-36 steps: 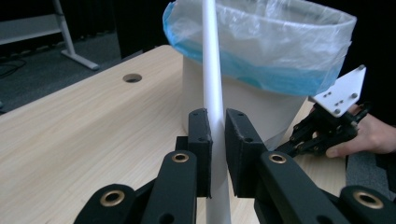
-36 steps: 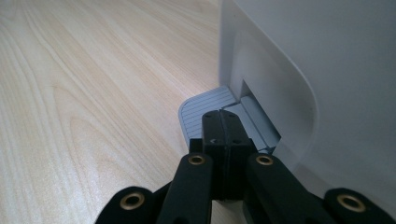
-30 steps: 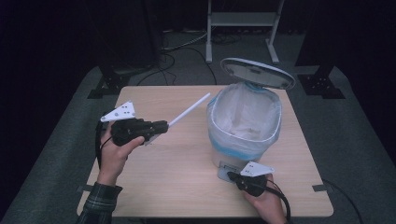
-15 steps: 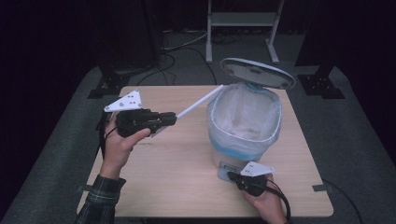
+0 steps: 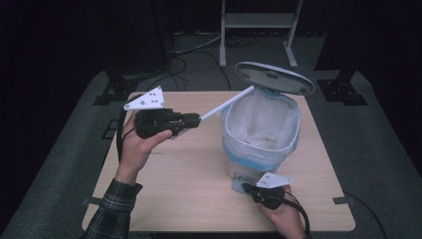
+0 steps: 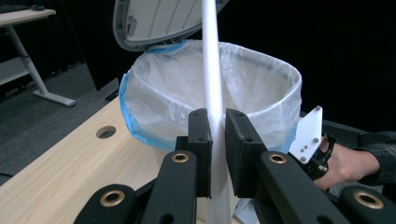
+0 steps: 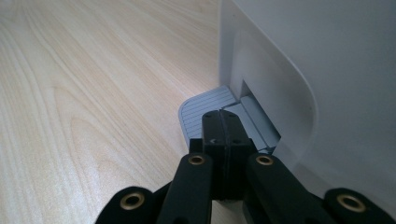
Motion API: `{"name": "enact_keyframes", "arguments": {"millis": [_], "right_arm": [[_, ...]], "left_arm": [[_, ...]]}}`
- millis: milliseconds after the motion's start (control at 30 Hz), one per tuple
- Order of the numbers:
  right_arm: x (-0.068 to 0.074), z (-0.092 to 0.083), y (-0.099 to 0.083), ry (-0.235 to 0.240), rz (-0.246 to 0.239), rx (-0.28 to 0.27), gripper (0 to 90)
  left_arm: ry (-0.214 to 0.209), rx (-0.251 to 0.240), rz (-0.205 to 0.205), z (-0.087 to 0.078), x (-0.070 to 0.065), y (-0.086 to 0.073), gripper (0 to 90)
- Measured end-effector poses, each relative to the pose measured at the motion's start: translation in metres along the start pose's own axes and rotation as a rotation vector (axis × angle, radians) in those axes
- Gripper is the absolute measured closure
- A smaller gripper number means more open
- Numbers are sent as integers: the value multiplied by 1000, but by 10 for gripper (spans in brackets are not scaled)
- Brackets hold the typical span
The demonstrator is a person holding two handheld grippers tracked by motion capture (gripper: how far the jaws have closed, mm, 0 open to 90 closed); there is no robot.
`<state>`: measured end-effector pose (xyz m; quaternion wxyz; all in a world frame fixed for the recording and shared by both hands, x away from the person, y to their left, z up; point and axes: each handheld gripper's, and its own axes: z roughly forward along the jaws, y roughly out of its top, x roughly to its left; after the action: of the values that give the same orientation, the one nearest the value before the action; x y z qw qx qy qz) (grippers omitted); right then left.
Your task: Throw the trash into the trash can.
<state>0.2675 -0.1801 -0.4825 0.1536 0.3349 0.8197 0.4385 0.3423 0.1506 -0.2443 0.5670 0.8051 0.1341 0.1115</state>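
Two claws: left claw (image 6: 215, 140) pinches smooth white tube (image 6: 211, 70); right claw (image 7: 222, 135) closed on ribbed pedal (image 7: 201, 109).

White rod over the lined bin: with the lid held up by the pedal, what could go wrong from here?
The right gripper, jaws shut, presses the pedal near its edge; if it slips, the lid may drop onto the white rod. The left gripper pinches the rod near one end, so it could pivot. Its far end sits close under the lid and might snag the liner.
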Motion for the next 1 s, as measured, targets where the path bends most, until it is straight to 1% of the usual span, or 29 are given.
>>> {"name": "enact_keyframes", "arguments": {"millis": [133, 167, 200, 267, 367, 533, 567, 733, 867, 1000], "right_arm": [[0, 0, 0, -1, 1, 0, 896], [0, 0, 0, -3, -8, -3, 896], [0, 0, 0, -3, 1, 0, 896], [0, 0, 0, -2, 2, -1, 896], [0, 0, 0, -1, 1, -1, 896], [0, 0, 0, 1, 3, 0, 896], [-1, 0, 0, 2, 2, -1, 896], [-1, 0, 0, 2, 2, -1, 896], [-1, 0, 0, 4, 4, -1, 896], [-1, 0, 0, 5, 6, -2, 896]], "left_arm": [[-5, 4, 7, 7, 0, 5, 813], [-9, 2, 4, 10, 0, 6, 813], [-11, 3, 4, 12, 0, 7, 813], [-13, 3, 5, 14, 0, 8, 813], [-23, 15, 12, 22, 2, 11, 812], [-32, 20, 13, 29, 4, 13, 812], [-38, 22, 10, 33, 5, 14, 812], [-43, 30, 13, 39, 6, 17, 813], [-52, 44, 22, 49, 7, 23, 812], [-55, 51, 27, 55, 7, 25, 812]]}}
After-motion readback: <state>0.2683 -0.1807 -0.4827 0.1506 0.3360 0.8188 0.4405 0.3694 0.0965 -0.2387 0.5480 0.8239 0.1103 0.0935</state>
